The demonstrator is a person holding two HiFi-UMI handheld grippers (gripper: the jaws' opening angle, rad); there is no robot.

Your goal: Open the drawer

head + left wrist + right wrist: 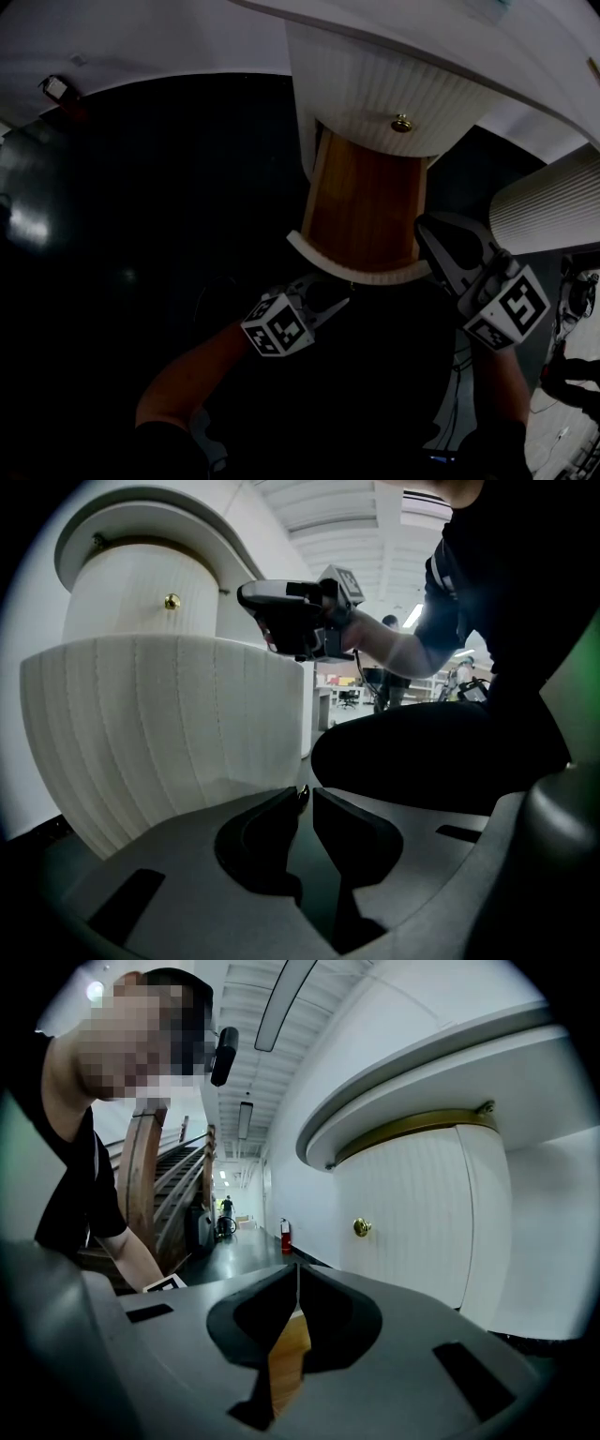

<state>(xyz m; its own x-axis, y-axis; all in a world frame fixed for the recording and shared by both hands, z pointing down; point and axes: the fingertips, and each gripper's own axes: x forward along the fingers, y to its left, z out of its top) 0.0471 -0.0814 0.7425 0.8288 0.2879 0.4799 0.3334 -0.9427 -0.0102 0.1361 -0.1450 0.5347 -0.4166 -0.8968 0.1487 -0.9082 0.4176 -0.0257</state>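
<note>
The left gripper (330, 292) is pinching the drawer's (366, 206) knob (299, 796) and should be pulling straight out, while the right gripper (297, 1271) is hovering with jaws pressed together

The tips of the left gripper (330, 292) hide under the curved front of the drawer (361, 272). Only a tiny shiny bit of the knob (299, 793) peeks out between its jaws. The drawer's back end hides under the upper drawer (375, 94).

Below the right tongs (424, 227) the open drawer (366, 211) is bare wood, free to enter. Its ribbed front (159, 733) stands as a wall just left of the left tongs (305, 794), which pinch its knob (300, 791).
</note>
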